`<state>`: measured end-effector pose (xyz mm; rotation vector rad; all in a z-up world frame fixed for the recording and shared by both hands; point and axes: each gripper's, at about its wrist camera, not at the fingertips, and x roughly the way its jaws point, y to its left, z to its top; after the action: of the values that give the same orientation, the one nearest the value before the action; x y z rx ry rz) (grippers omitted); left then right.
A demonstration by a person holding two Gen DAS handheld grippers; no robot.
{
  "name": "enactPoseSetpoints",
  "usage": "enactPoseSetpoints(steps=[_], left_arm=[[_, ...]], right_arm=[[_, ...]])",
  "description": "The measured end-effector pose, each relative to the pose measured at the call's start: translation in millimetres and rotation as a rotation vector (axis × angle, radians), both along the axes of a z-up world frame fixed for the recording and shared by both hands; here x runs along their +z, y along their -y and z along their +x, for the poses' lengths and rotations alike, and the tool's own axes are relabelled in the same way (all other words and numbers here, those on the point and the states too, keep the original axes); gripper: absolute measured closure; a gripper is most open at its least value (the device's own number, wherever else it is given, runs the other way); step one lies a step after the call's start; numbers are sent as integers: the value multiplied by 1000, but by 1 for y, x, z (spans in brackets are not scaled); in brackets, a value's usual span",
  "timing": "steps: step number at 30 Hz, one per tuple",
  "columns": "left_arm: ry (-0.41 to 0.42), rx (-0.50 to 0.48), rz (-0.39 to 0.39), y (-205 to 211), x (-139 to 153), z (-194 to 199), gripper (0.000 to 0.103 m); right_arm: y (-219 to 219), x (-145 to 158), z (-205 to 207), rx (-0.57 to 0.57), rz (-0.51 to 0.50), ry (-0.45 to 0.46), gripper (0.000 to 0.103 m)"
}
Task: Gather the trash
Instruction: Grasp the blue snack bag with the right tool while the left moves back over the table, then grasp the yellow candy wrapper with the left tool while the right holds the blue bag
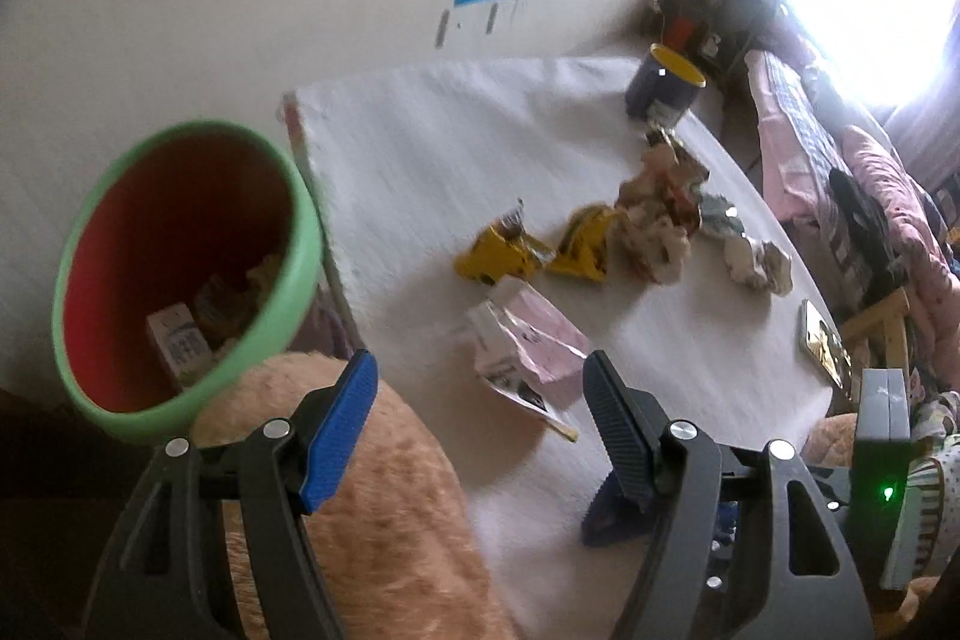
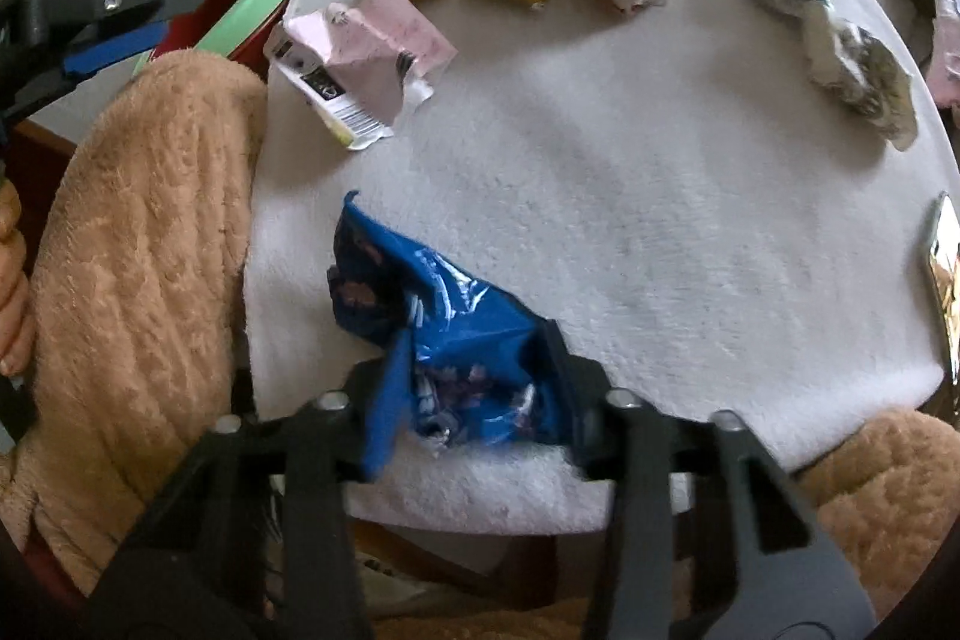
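Right wrist: your right gripper (image 2: 474,394) pinches the blue wrapper (image 2: 432,304); your left gripper (image 1: 480,430) gapes empty.

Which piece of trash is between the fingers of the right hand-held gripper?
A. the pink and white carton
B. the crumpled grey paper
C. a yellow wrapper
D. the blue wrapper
D: in the right wrist view the blue wrapper lies between the fingers of the right hand-held gripper, which press on its two sides, while the pink and white carton lies apart, further up the white table.
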<state>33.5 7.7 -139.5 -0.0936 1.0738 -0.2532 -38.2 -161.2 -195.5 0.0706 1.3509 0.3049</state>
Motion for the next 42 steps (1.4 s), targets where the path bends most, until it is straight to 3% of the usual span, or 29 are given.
enactPoseSetpoints(steps=[3,7,11,16,25,28,32,39,42], left_arm=[[-38,-3,-6,10,-10,5,35],[-117,-3,-31,26,-32,18,33],[-94,-5,44,46,-44,26,27],[-132,-14,76,65,-60,39,27],[-153,23,47,68,-69,53,27],[-89,11,22,66,-51,49,27],[20,-18,79,60,-29,49,27],[-69,62,8,34,-35,92,30],[-88,19,61,43,-47,102,37]], right_arm=[[15,9,1,-72,54,65,69],[56,26,3,-281,119,168,70],[79,30,2,-407,143,205,70],[74,26,8,-396,101,182,70],[85,22,6,-447,115,191,69],[91,20,5,-470,136,183,69],[91,19,6,-472,154,176,69],[89,19,6,-451,153,178,69],[89,19,7,-445,154,175,69]])
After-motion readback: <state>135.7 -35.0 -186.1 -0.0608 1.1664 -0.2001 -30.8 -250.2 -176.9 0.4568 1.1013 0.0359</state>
